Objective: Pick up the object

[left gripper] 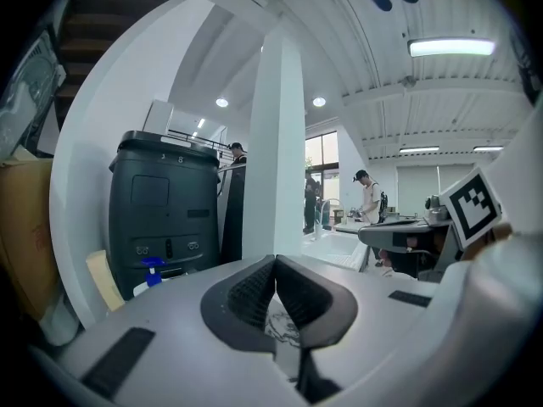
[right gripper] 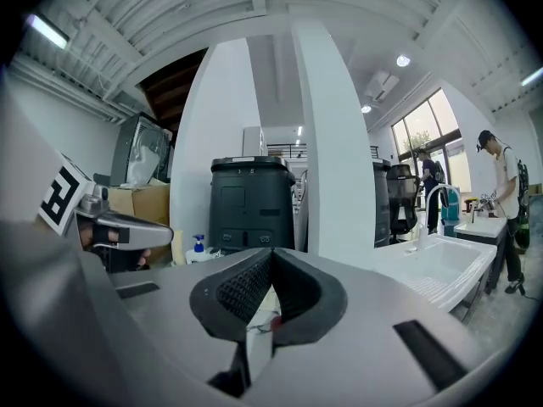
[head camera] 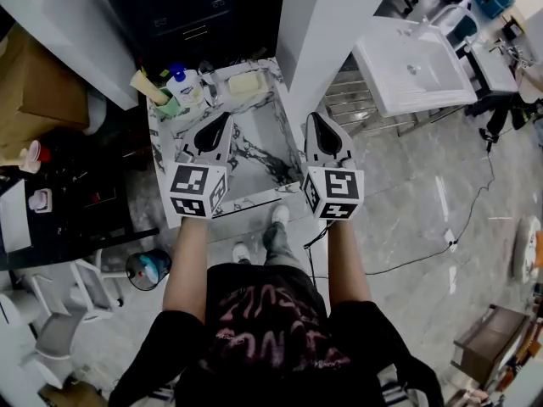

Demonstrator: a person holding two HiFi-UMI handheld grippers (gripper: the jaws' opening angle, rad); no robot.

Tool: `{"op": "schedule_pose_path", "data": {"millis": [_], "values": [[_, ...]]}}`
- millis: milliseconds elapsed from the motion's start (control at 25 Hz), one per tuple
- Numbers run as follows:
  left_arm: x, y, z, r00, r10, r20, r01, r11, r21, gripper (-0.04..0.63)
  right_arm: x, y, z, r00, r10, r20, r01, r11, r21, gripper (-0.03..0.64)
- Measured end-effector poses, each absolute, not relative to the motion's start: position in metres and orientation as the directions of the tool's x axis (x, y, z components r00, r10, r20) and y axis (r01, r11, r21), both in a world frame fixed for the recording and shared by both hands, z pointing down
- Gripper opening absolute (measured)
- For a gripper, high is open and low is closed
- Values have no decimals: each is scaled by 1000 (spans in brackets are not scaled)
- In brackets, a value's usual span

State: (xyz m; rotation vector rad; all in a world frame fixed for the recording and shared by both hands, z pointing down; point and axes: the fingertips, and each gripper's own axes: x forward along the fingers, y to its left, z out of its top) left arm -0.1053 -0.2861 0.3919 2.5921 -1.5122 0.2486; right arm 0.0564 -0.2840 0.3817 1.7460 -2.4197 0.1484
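The left gripper (head camera: 227,119) and the right gripper (head camera: 315,117) hang side by side over the near part of the marble table (head camera: 263,155), each with its jaws pressed together on nothing. Beyond their tips, along the far edge, lie a pale yellow block (head camera: 242,83), then leftward a spray bottle (head camera: 180,81) and a green cup (head camera: 167,104). Which of these is meant cannot be told. In the gripper views the grippers' own bodies hide the block. Farther off stand a dark cabinet (head camera: 195,7), a white pillar (head camera: 331,24) and, to the right, a white sink (head camera: 411,66).
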Motion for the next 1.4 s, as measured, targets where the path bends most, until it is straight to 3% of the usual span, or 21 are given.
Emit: {"op": "schedule_pose_path", "data": {"millis": [840, 1200, 1320, 1400], "values": [[-64, -362, 490, 475, -793, 382, -870, -489, 66, 15, 75, -366, 463, -367, -883, 294, -930, 358, -87, 15], [-37, -396, 529, 453, -720, 525, -816, -573, -81, 17, 82, -378, 471, -375, -876, 304, -927, 363, -97, 15], [-29, -407, 545, 446, -689, 571, -785, -608, -119, 111, 86, -380, 473, -374, -874, 309, -927, 362, -99, 15], [-24, -415, 555, 450, -669, 592, -768, -628, -126, 114, 87, -382, 475, -375, -873, 311, -927, 362, -100, 15]]}}
